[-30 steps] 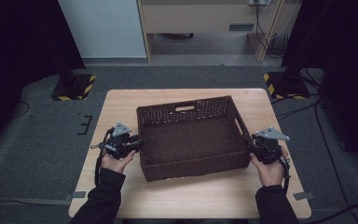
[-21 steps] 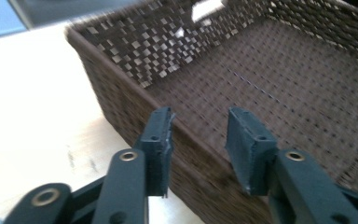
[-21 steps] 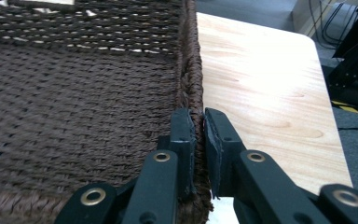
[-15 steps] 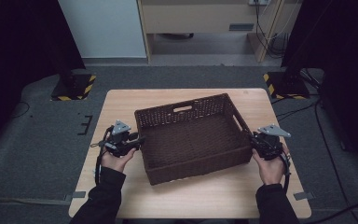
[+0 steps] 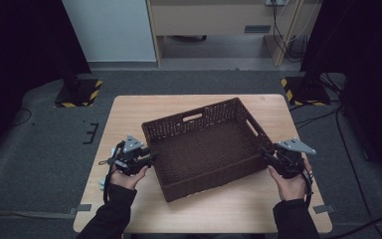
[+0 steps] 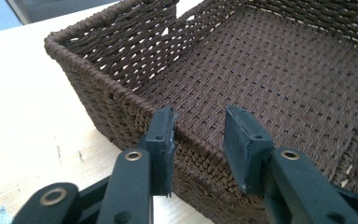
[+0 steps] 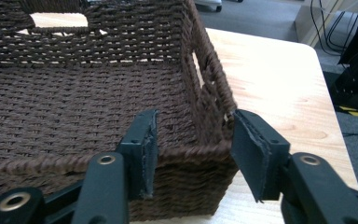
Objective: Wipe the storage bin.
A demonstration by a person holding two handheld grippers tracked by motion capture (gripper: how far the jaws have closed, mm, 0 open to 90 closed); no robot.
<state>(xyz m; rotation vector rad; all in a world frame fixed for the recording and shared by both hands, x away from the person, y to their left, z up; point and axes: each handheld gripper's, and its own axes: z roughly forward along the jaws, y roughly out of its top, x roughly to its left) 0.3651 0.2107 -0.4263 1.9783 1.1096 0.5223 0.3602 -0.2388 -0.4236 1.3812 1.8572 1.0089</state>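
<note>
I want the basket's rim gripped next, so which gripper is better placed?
Probably left: the left gripper straddles a straight stretch of the basket rim. The right gripper, its jaws just opened, sits astride a bulkier corner.

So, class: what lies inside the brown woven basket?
Nothing: the basket shows only its bare woven floor in the high view. The table directly beneath it is covered.

One brown woven basket point(image 5: 206, 144), empty, near the middle of one wooden table point(image 5: 129, 112). Two tongs: left tongs point(image 5: 150, 158) at the basket's left wall, right tongs point(image 5: 265, 154) at its right corner.
</note>
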